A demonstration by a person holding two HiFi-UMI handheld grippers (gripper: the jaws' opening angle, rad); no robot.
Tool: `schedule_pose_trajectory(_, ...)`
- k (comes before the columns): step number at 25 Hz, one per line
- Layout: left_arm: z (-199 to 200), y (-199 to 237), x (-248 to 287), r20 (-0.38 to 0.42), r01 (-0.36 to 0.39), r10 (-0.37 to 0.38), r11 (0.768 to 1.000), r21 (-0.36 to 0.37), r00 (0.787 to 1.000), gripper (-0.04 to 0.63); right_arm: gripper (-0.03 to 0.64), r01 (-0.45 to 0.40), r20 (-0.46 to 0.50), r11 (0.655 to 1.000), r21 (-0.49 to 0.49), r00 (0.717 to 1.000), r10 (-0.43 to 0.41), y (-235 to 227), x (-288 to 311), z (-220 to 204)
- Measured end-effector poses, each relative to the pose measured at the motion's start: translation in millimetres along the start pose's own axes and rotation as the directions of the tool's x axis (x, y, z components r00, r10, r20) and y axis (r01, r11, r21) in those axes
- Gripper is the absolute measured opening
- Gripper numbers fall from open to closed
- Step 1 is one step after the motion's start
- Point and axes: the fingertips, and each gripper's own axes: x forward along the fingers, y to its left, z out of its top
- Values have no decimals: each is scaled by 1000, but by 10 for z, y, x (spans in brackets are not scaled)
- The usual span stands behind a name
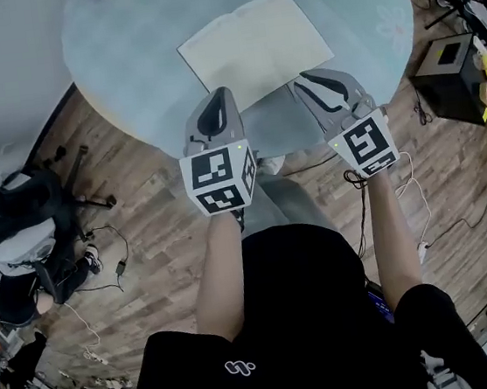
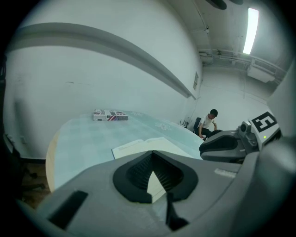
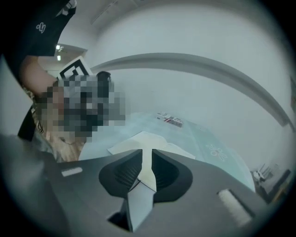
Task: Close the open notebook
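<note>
**Notebook Open, Closing Not Yet Begun**

The notebook (image 1: 254,49) is seen lying open and flat on the round table (image 1: 122,63). Both pages are spread, close to the rim nearest the person. No page is lifted and no cover is turned, so nothing of the task is judged to be done. The whole fold of one half over the other is left.

The left gripper (image 1: 217,97) is held by the notebook's near edge at its 7 o'clock. The right gripper (image 1: 310,80) is held at its 5 o'clock. In both gripper views the paper is shown lying ahead of the jaws, not between them. In the left gripper view the jaw tips are brought together, and nothing is caught in them. In the right gripper view a narrow slit is left between the jaws and nothing is gripped; only the notebook beyond is seen through it.

No writing can be made out on the pages, which look blank. A pack (image 2: 110,115) with a stars-and-stripes pattern is set at the far rim, at the notebook's 11 o'clock; its print is too small to be read. Black-and-white square codes are carried on the marker cubes (image 1: 218,179). A small white looped logo (image 1: 239,368), without words, is printed on the black shirt (image 1: 311,313).
</note>
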Motion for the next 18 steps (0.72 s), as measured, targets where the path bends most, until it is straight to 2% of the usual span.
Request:
schedule_pose_trajectory(3,-110,80,-30,-14,-17,17,1000,-16,1000,3,107,-86,-89,987,-139,993,74,189,208,-131)
schedule_pose_trajectory(6,-192,185,-36,-23,-35,34,999,-30,999,3,136,-146,-185,945,-291,978,93,307,405,-266)
schedule_pose_trajectory(8,-246,252,-41,-30,-49,47,998,-42,998,3,152,-177,-244,904,-390,966,84,359,514,-367)
schedule_pose_trajectory(12,-345,354,-13,-44,-66,63,996,-62,997,3,167,-239,-339,799,-552,939,47,420,674,-575)
schedule_pose_trajectory(15,-397,399,9,-53,-74,70,995,-73,996,3,175,-264,-369,736,-624,929,20,449,744,-662)
schedule_pose_trajectory(18,-422,417,32,-57,-74,70,994,-80,996,3,173,-261,-376,689,-676,926,-19,448,789,-715)
